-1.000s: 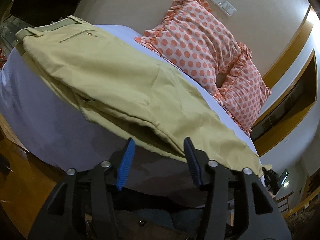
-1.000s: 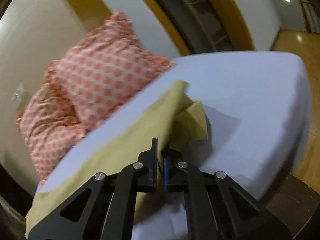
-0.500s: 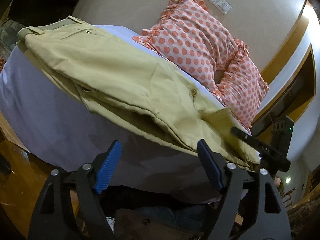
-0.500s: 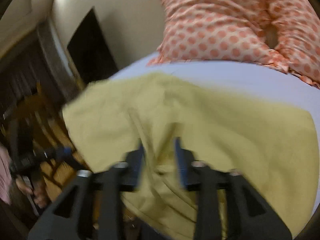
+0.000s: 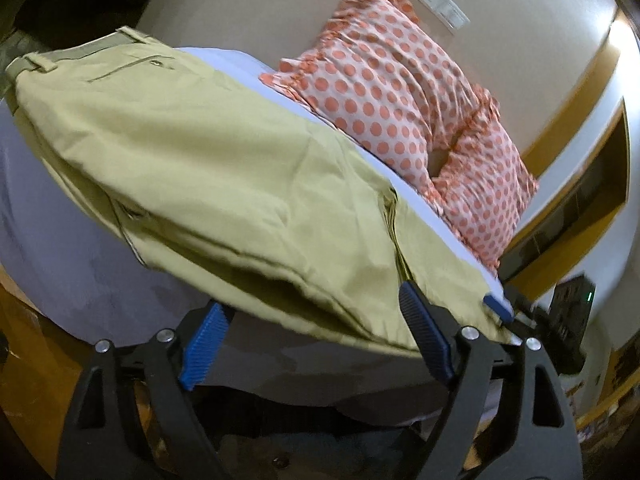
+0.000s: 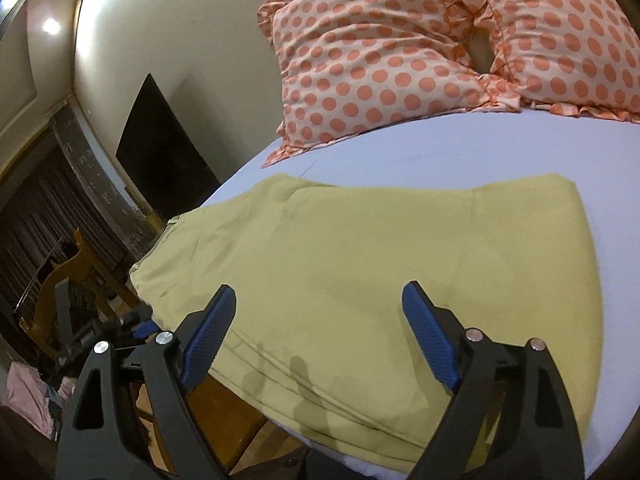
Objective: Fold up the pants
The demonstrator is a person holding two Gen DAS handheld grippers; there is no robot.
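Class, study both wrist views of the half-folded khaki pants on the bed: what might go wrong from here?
1. The pants lie at the bed's near edge, with the hem end over the rim; a tug may slide them off.
2. Both the left hand-held gripper and the right hand-held gripper are open, so nothing pins the layers; the fold may shift.
3. Layers near the crease look uneven, so another fold may set wrinkles.

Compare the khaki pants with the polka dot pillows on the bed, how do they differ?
The pants are plain khaki; the pillows are pale with orange dots and ruffled edges. The pants lie flat, folded, near the bed's edge; the pillows are plump and sit by the wall. Both rest on the white sheet, and neither is held: left gripper and right gripper are open.
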